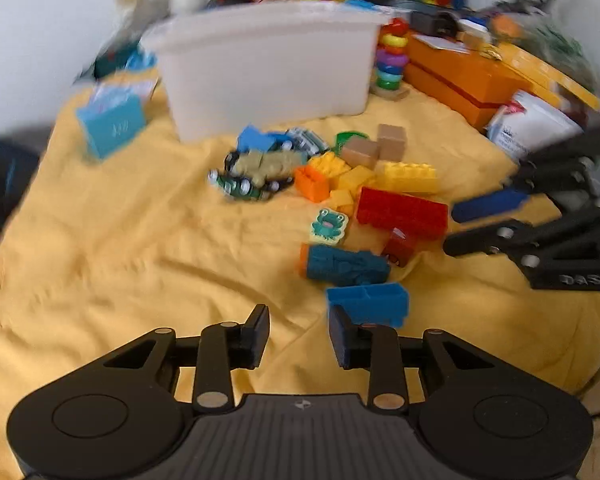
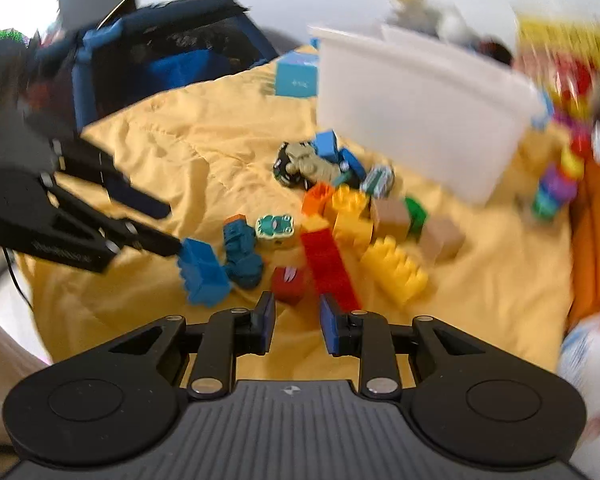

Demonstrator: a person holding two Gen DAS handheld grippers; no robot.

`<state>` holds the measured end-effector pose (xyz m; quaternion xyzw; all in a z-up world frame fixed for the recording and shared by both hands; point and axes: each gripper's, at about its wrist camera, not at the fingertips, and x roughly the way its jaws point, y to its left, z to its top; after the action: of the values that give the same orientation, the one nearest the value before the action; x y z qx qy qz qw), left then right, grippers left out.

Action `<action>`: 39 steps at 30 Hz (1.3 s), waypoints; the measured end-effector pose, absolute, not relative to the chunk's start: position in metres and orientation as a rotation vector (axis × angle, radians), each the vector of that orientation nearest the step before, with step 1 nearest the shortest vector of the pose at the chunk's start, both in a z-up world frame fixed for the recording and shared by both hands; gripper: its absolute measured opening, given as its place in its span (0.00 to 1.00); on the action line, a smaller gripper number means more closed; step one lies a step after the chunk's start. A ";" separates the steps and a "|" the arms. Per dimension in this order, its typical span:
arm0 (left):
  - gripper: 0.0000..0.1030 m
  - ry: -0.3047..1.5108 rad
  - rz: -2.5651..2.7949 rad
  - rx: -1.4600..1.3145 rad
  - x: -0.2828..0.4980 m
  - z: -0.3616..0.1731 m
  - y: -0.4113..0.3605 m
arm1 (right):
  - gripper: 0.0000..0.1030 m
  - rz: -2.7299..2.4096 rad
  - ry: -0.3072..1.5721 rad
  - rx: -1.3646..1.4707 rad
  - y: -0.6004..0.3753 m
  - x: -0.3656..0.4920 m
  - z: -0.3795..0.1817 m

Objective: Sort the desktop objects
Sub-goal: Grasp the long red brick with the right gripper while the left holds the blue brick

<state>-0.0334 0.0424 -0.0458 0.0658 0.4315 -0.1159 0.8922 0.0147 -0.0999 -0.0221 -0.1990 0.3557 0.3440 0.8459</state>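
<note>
**Sorting barely begun: the toy pile is still loose on the cloth**

At the centre of both wrist views the toy pile point(image 1: 340, 184) lies spread on the yellow cloth point(image 1: 120, 248): the long red brick point(image 1: 402, 212), the yellow brick point(image 1: 410, 176), the orange brick point(image 1: 312, 182), the frog tile point(image 1: 329, 223), the dark teal toy point(image 1: 346, 264), the tan blocks point(image 1: 376, 146) and a cluster of toy cars point(image 1: 256, 172). Lowest of the heap in the left view, the blue brick point(image 1: 368, 302) sits just beyond the left gripper point(image 1: 298, 336), whose jaws stand apart and hold nothing; in the right view one of its fingers appears to touch that brick, though blur leaves this uncertain.

Entering from the right edge of the left view, the right gripper point(image 2: 296, 322) is likewise spread and empty, just short of the small red piece point(image 2: 288, 282).

Above the pile, in the upper middle, the white bin point(image 1: 268, 68) stands upright; its inside is hidden. Judging by the pile, nearly everything remains to be sorted.
</note>
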 end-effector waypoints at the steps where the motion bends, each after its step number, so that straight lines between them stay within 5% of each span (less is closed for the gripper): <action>1: 0.36 0.871 -0.290 0.152 -0.038 -0.041 0.041 | 0.27 0.724 0.726 -0.477 -0.095 0.013 -0.024; 14: 0.41 0.795 -0.569 0.588 -0.060 -0.047 -0.003 | 0.24 0.607 0.615 -0.860 -0.077 0.024 -0.065; 19: 0.41 0.787 -0.600 0.674 -0.050 -0.050 -0.004 | 0.24 0.635 0.728 -0.679 -0.097 0.020 -0.039; 26: 0.41 0.846 -0.735 0.783 -0.039 -0.063 -0.008 | 0.24 0.707 1.089 -0.014 -0.150 0.039 -0.022; 29: 0.28 0.882 -0.721 0.709 -0.026 -0.061 -0.004 | 0.24 0.692 1.206 0.258 -0.165 0.047 -0.040; 39: 0.24 1.082 -0.591 -0.278 0.012 -0.055 0.068 | 0.34 0.606 1.230 0.494 -0.201 0.046 -0.066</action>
<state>0.0123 0.0678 -0.0554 -0.1302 0.5057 -0.2761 0.8069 0.0463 -0.2007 -0.0658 0.2259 0.5619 0.2768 0.7461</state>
